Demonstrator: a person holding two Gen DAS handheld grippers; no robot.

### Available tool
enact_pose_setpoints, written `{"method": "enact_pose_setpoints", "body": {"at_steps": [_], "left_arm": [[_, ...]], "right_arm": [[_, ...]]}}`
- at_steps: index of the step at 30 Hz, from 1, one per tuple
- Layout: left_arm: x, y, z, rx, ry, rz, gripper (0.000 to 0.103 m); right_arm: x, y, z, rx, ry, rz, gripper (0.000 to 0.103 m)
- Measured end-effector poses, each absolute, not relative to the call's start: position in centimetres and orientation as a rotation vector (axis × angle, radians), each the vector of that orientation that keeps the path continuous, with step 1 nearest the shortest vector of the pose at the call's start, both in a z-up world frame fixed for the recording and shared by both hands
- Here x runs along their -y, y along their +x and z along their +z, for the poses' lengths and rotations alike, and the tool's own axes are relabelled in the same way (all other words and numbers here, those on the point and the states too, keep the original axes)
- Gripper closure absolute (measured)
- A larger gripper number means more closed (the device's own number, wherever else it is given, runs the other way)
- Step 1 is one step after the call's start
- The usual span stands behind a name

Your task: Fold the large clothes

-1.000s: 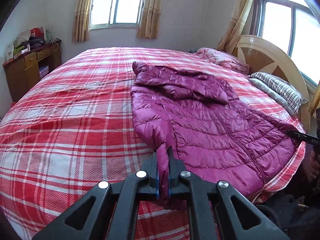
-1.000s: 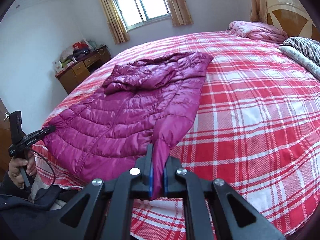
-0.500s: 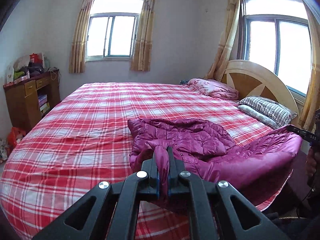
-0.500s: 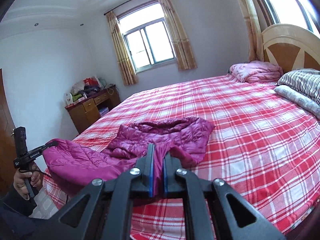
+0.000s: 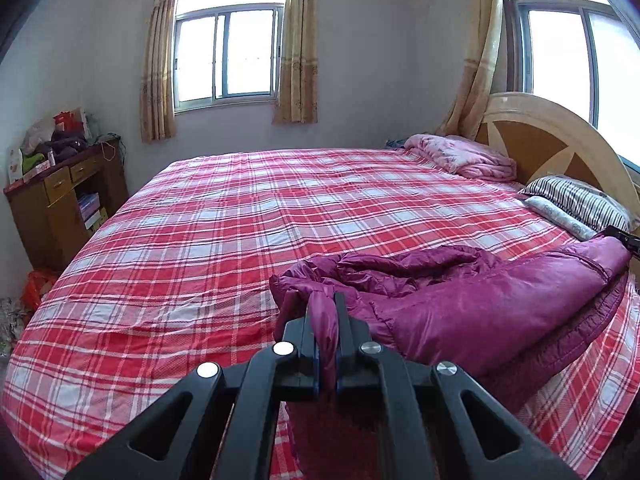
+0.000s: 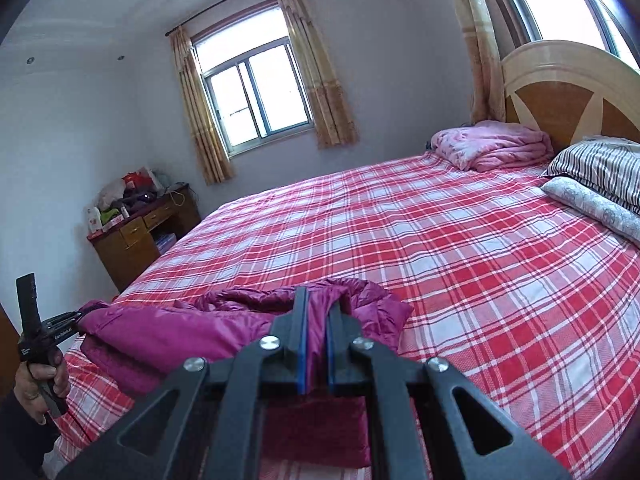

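A magenta quilted puffer jacket (image 5: pixel 472 312) lies at the near edge of the red plaid bed (image 5: pixel 248 216), its near hem raised off the sheet. My left gripper (image 5: pixel 323 304) is shut on one hem corner. My right gripper (image 6: pixel 318 300) is shut on the other corner of the jacket (image 6: pixel 192 332). The hem stretches between the two grippers and its smooth lining faces me. The far part of the jacket bunches on the bed (image 6: pixel 460 248). The other gripper shows at the right edge of the left view (image 5: pixel 624 238) and at the left of the right view (image 6: pixel 60 322).
A folded pink quilt (image 5: pixel 464 156) and striped pillows (image 5: pixel 576 200) lie by the wooden headboard (image 5: pixel 552 148). A wooden cabinet (image 5: pixel 60 200) with clutter stands left of the bed. Two curtained windows are behind. The person's hand (image 6: pixel 40 380) holds the left gripper's handle.
Both grippers have lifted the jacket's near hem up and carried it over toward the far part. The flat jacket has bunched and shortened on the bed, with its lining turned outward.
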State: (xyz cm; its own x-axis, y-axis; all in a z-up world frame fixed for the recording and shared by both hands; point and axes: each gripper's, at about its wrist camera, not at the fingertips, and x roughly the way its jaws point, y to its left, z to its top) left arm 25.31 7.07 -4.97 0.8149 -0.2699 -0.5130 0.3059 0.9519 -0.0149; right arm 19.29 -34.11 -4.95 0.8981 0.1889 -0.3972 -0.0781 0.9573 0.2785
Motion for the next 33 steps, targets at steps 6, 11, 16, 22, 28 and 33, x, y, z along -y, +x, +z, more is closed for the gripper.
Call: {"method": "enact_pose_setpoints", "body": {"at_steps": [6, 11, 16, 22, 28, 33], "left_arm": [[-5.4, 31.3, -7.3, -0.581, 0.124, -0.272, 0.091], [-6.4, 32.5, -6.5, -0.47, 0.156, -0.056, 0.011], [-6.8, 31.0, -5.1, -0.369, 0.13, -0.028, 0.01], [0.2, 29.8, -7.2, -0.346, 0.287, -0.126, 0.009], [3.9, 33.9, -12.7, -0.419, 0.42, -0.02, 0.009], [3.3, 36.2, -13.6, -0.476, 0.371, 0.055, 0.009]], "right_arm": [[35.3, 25.5, -7.8, -0.529, 0.267, 0.104, 0.094], [36.0, 29.4, -10.4, -0.604, 0.263, 0.077, 0.094], [35.9, 32.5, -12.3, -0.664, 0.262, 0.07, 0.094], [36.5, 36.5, -13.4, -0.717, 0.339, 0.051, 0.081], [35.7, 33.7, -10.3, -0.558, 0.346, -0.049, 0.007], [29.9, 32.3, -9.5, -0.57, 0.239, 0.069, 0.008]]}}
